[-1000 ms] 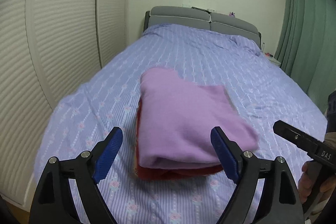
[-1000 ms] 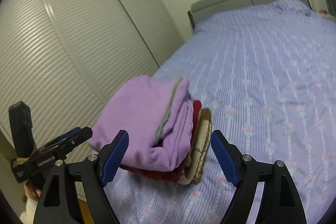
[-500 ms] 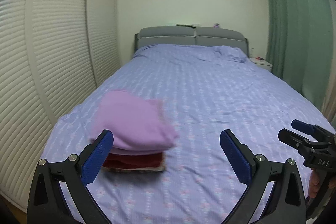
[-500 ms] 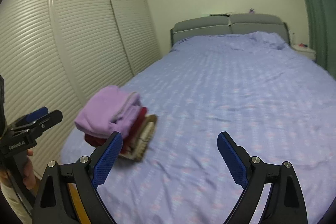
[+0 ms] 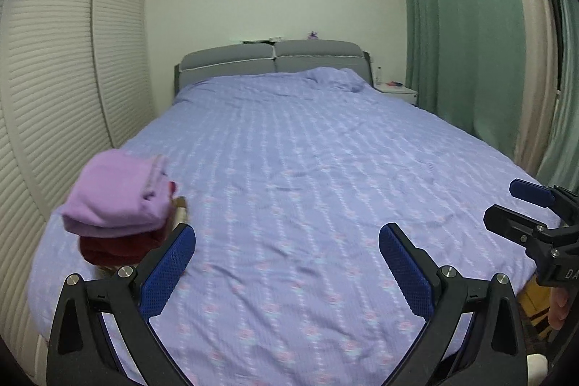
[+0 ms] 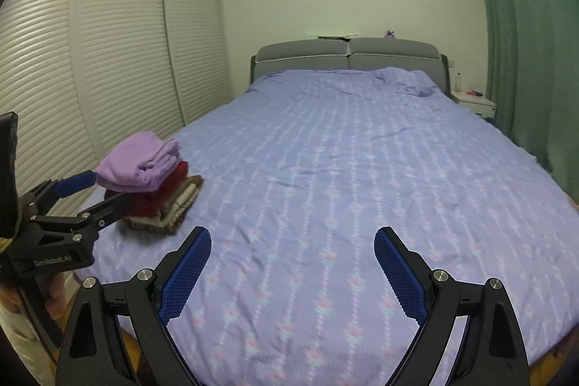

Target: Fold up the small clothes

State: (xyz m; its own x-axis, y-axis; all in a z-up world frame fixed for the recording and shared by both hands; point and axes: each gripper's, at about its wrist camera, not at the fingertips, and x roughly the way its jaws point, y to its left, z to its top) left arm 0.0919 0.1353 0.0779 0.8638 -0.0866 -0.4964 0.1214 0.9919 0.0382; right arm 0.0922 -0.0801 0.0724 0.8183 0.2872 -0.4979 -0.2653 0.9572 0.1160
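A stack of folded clothes sits on the near left corner of the bed: a lilac piece on top, a dark red one under it, a beige knit at the bottom. In the right wrist view the same stack lies left of centre. My left gripper hangs open over the bedspread, to the right of the stack, holding nothing. My right gripper is open too, over bare bedspread. Each gripper shows in the other's view: the right one at the far right, the left one in front of the stack.
Louvered wardrobe doors run along the left side of the bed. A grey headboard is at the far end, a white nightstand beside it, and green curtains on the right. A hand grips the left tool.
Both grippers have pulled back from the stack and swung right. The stack, once between the fingers, now lies off to the left. Both sets of jaws stand wider.
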